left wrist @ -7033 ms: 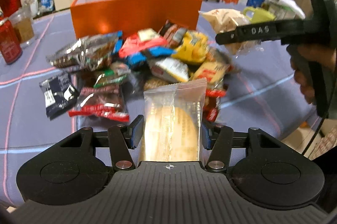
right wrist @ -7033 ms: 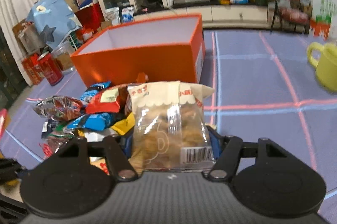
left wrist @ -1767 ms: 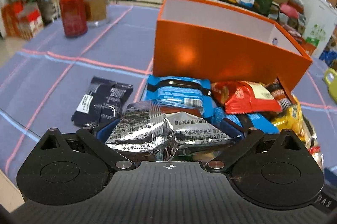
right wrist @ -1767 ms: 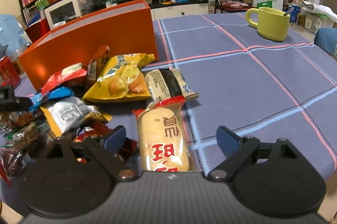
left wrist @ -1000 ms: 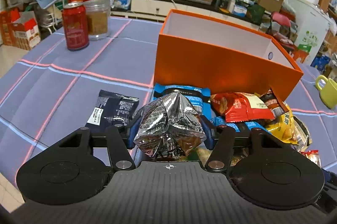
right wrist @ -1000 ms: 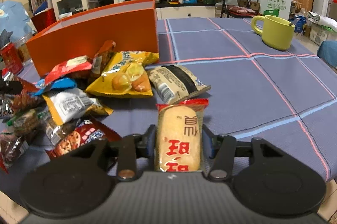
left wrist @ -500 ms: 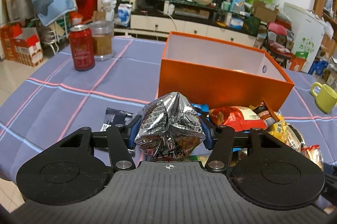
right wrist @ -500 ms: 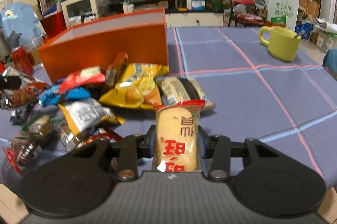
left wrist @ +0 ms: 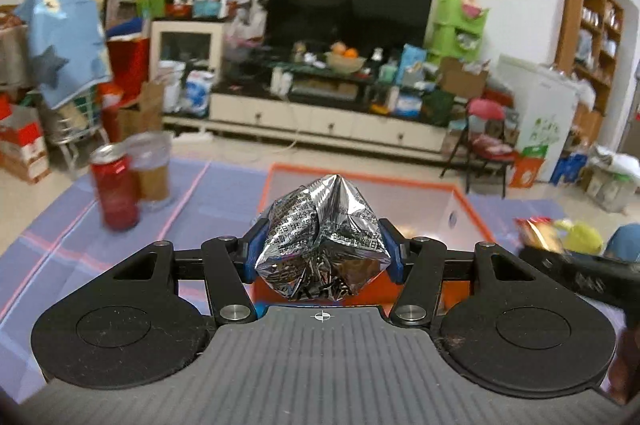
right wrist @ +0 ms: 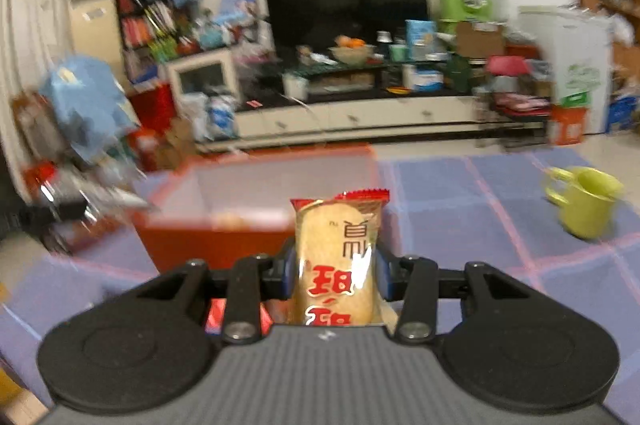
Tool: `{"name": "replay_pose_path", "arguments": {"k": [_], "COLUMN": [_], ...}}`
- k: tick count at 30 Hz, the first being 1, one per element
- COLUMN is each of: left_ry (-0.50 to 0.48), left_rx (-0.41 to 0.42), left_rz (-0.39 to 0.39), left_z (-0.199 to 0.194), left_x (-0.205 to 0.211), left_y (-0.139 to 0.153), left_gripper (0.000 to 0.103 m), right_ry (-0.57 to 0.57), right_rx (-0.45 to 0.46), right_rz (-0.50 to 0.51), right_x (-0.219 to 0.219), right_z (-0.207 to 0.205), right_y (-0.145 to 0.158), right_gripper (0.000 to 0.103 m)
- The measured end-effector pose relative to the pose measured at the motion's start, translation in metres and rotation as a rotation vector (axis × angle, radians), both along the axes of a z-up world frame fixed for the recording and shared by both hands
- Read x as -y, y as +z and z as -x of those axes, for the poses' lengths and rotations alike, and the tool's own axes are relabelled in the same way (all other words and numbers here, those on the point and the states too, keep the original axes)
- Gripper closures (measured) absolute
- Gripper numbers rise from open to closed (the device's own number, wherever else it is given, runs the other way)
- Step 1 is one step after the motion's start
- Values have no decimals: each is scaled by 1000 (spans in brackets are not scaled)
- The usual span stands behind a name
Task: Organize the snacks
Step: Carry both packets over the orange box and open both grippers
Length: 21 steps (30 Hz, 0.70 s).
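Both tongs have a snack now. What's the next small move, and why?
Probably carry both forward over the orange box and release. The left tongs are shut on the foil pack and the right tongs on the rice cracker; both are held up just short of the box's open top.

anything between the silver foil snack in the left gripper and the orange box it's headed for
Nothing visible. The left gripper holds the silver foil snack raised, with the open orange box directly ahead and below. The red can stands off to the left, clear of that path.
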<state>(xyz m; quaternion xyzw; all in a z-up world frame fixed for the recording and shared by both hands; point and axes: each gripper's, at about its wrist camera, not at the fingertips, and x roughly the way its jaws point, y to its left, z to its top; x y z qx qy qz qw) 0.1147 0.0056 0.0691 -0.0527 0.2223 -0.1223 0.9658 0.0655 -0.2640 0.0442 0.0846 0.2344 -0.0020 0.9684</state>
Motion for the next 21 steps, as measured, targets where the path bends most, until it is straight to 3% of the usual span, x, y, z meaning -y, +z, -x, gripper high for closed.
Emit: {"name": "replay_pose_path", "arguments": {"k": [4,8,14,21], "left_ry": [10,1,38,57], "left_rx": [-14,-32,-92,-107], "left_rz": [11,13,-76,-124], "left_z": [-50,-83,-121,-142], "left_x": [16,34,59,73], "left_y": [-1,-11,-30,-43], "left_gripper": [69,69,69,69], "right_ry": [25,22,-15,-41], "right_rx": [17,3,-48,-96], "right_rz": [-30,-38,13,32], "right_x": [4,7,2,-4], "right_z": [-62,-98,-131,-149], "right_y": [15,11,-7,-22], "right_gripper": [56,56,56,56]}}
